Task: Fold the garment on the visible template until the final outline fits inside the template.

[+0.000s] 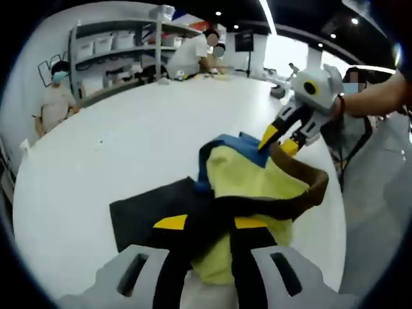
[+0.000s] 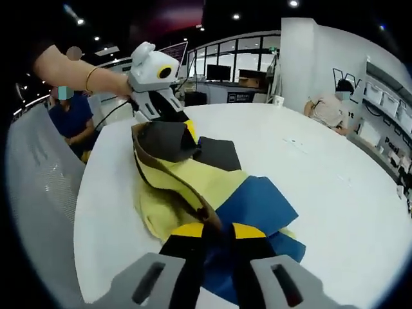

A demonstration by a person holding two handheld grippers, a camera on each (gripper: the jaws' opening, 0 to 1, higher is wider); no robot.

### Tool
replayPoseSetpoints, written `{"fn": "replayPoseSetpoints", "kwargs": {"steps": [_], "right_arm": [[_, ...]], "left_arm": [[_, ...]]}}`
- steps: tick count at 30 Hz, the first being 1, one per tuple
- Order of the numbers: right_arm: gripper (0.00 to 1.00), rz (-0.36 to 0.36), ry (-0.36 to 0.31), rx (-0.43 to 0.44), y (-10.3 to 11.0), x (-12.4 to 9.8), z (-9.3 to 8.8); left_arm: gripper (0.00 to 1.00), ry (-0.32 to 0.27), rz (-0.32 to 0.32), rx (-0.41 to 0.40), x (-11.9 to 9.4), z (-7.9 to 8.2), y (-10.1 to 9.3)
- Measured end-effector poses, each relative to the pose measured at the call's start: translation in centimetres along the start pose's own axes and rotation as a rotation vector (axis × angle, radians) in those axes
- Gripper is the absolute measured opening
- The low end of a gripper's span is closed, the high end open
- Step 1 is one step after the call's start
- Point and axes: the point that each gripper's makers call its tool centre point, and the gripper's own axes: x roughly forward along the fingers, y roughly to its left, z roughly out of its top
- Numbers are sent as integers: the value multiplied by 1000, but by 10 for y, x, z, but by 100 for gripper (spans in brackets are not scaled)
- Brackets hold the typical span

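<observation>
In the left gripper view, the left claw (image 1: 209, 225) rises from the bottom edge, its yellow-tipped jaws clamped on the near edge of the garment (image 1: 248, 187), a yellow, blue and brown piece bunched on the white desk (image 1: 129, 135). Just left of the claw, a dark template (image 1: 145, 209) lies flat, partly under the cloth. Ahead and to the right, the right claw (image 1: 278, 138) pinches the garment's far edge, held by a hand (image 1: 351, 103). Beyond the desk stand grey shelves (image 1: 122, 51) with bins, and several people.

The right gripper view shows the same cloth from the opposite side. The left claw (image 2: 168, 116) appears far ahead to the left, gripping a raised brown fold. The template (image 2: 219, 153) peeks out beyond the yellow panel. At the bottom, the right claw (image 2: 219, 235) is closed on the garment (image 2: 193, 187) where a brown strip meets blue fabric. A seated person (image 2: 71, 119) is at far left.
</observation>
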Motion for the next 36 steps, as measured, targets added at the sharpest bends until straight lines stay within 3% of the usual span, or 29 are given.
{"fn": "replayPoseSetpoints", "kwargs": {"steps": [3,11,17,18,20,25,36], "right_arm": [[0,2,2,-1,1,1,0],[0,25,-3,23,7,-8,4],[0,62,-6,27,23,-21,9],[0,73,-11,33,27,-25,11],[0,92,-23,41,38,-36,16],[0,118,-53,53,52,-52,24],[0,191,-36,35,88,-88,24]], "left_arm": [[1,12,-16,-21,0,-1,-5],[1,15,0,-4,-14,0,-10],[1,23,-12,21,-30,-8,-20],[1,28,-11,30,-34,-8,-31],[1,24,-14,29,-39,-12,-32],[1,-10,-20,2,-58,-9,-59],[1,-14,-70,-34,-89,-19,-100]]}}
